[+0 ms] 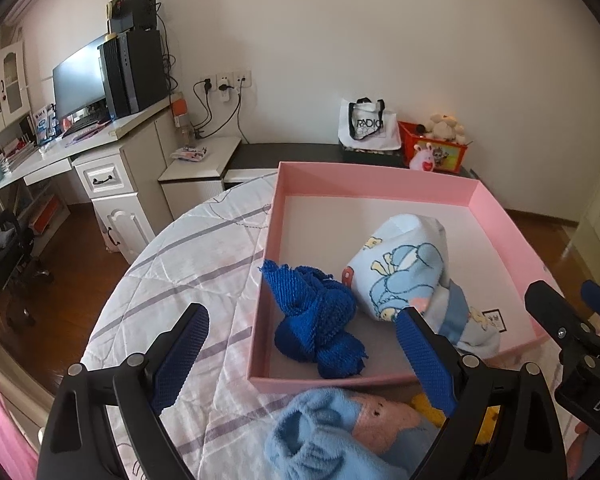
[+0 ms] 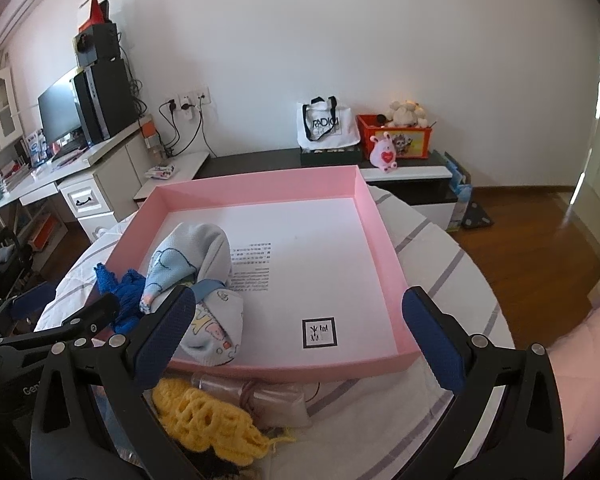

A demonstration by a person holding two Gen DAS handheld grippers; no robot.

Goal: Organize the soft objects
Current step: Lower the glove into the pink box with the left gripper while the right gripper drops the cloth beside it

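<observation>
Clearly, the two views do not give the same things. From the left wrist view I see the left gripper (image 1: 300,356) with its blue-padded fingers (image 1: 182,360) spread wide and nothing between the pads; low in this frame, just in front of the box, lies a light blue fleece piece with a pinkish patch (image 1: 332,432), which the other view does not show. The right gripper's black fingers (image 1: 568,320) enter at the right edge.

From the right wrist view the right gripper (image 2: 298,336) is also spread wide and holds nothing. Only here I can see a yellow crocheted piece (image 2: 208,420) at the lower centre, outside the box, beside a clear soft pouch (image 2: 272,400). This view also shows the black square printed mark (image 2: 319,333) and the lines of small print (image 2: 251,266) on the white box floor.

The shallow pink cardboard box (image 1: 380,176) stands on a round table with a white quilted cover with grey stripes (image 1: 172,280). Inside, in its near left part, a dark blue knitted cloth (image 1: 320,320) lies bunched, touching a pale blue cartoon-printed baby garment (image 1: 404,268) beside it. The right part of the box is bare.
</observation>
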